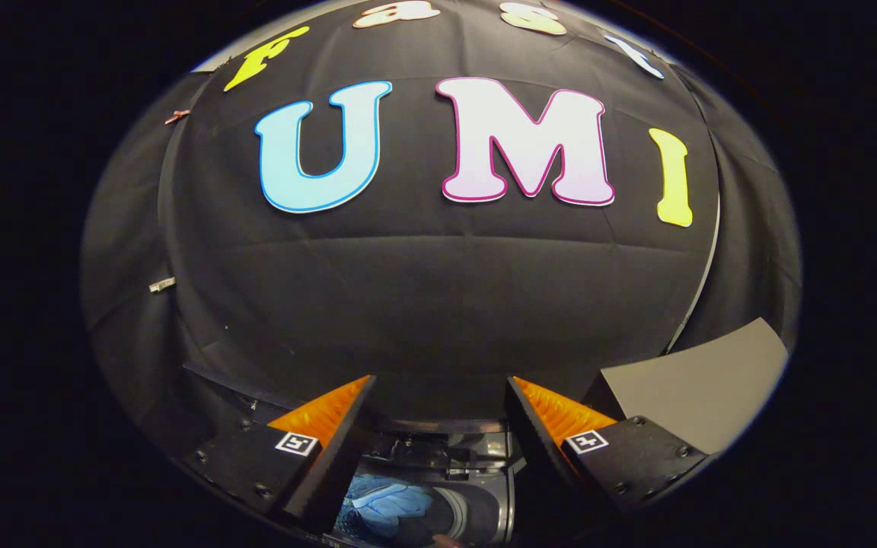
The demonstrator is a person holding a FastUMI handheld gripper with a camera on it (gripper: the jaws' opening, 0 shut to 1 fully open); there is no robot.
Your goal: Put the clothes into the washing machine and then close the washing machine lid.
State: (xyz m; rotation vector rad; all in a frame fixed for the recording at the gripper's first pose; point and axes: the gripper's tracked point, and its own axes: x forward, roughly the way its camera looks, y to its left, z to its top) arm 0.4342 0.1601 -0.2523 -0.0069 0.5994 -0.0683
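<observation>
Down below, one crumpled blue garment (pixel 389 506) lies soft and folded inside the round drum of the washing machine (pixel 476 514), seen between and beneath the two fingers. The machine's lid looks raised, its dark hinge parts (pixel 423 449) showing just past the opening. The gripper (pixel 442 407) is held above, its two ribbed wedge-shaped fingers spread wide apart with nothing between them. One flat grey panel (pixel 701 380) stands right of the fingers, against the black cloth wall (pixel 438 304).

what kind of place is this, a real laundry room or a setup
Likely a staged recording booth, not a laundry room: black cloth wall behind, and a top-loading washing machine's open drum holding blue clothes below the open, empty gripper fingers.
</observation>
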